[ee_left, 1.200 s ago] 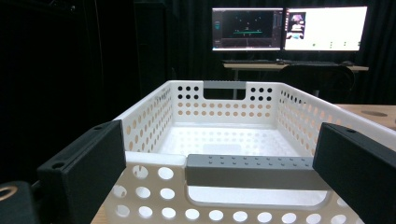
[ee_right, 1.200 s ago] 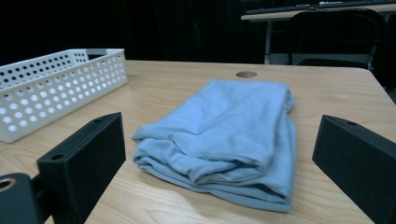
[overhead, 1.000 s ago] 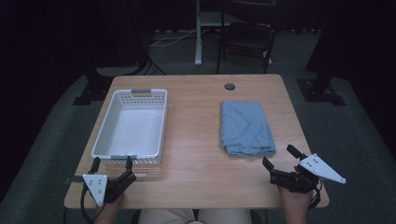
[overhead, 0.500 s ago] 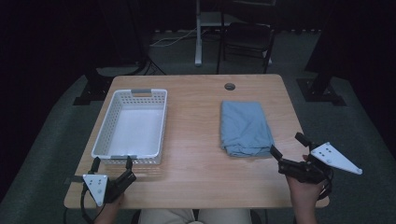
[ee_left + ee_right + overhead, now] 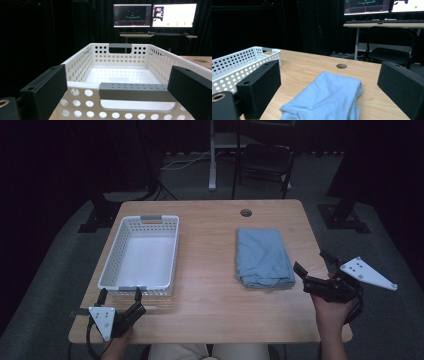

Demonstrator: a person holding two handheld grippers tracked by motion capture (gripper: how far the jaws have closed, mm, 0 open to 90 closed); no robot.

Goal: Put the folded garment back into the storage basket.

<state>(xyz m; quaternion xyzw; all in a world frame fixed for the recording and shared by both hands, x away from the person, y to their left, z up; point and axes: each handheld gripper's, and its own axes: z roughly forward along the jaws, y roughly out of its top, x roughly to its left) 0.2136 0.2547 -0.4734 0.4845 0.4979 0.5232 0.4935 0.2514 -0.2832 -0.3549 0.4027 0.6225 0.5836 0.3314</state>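
A wooden bench fills the middle of the high view. A white perforated basket sits left of centre, empty, and a folded blue cloth lies flat right of centre, well apart from the basket. At the lower right, the right claw has moved over the last second from the near right edge of the bench up and outward, and now hovers just beside the cloth's near right corner, not touching it. Its jaws stand wide; in the right gripper view they frame the cloth from low and close. At the lower left, the left claw has not moved and rests by the basket's near wall, jaws wide and empty; the left gripper view looks straight at the basket's grey handle. The shift suggests the right hand is lining up to grasp the cloth, likely for the basket, with no grip made yet
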